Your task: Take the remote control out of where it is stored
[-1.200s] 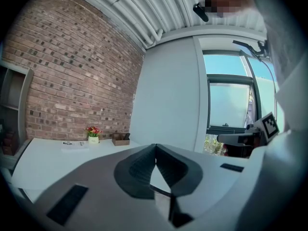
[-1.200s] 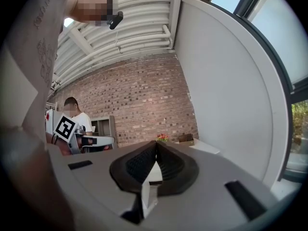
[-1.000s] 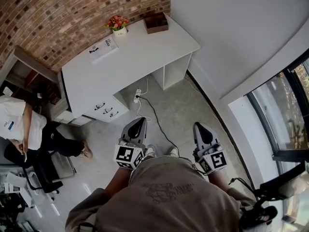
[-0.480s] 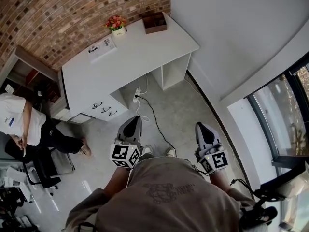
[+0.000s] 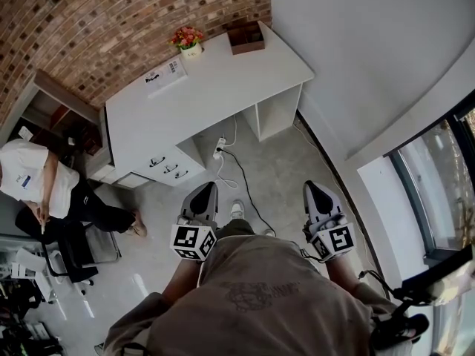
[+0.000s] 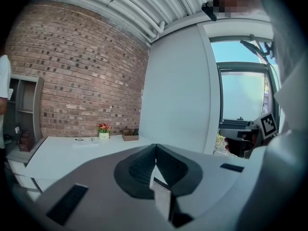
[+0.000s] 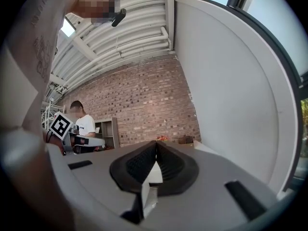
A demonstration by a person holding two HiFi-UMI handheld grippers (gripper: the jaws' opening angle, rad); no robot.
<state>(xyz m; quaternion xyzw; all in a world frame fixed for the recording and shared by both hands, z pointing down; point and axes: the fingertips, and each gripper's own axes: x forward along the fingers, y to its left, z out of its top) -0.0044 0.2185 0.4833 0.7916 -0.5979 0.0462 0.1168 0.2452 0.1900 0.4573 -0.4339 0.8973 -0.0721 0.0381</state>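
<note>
I hold my left gripper [image 5: 207, 191] and right gripper [image 5: 315, 190] well short of the white desk [image 5: 223, 87], each with its jaws pressed together on nothing. I cannot find the remote control. The desk's drawers [image 5: 169, 167] hide their insides, and the brown box [image 5: 246, 37] at its far corner is too small to see into.

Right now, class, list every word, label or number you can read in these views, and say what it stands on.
No text here can be read.
The sheet on the white desk: dark print, too small to read.
The wearer's shirt: faint chest print, too blurred to read.
Cubes on the left gripper and right gripper: square marker patterns, no letters.
</note>
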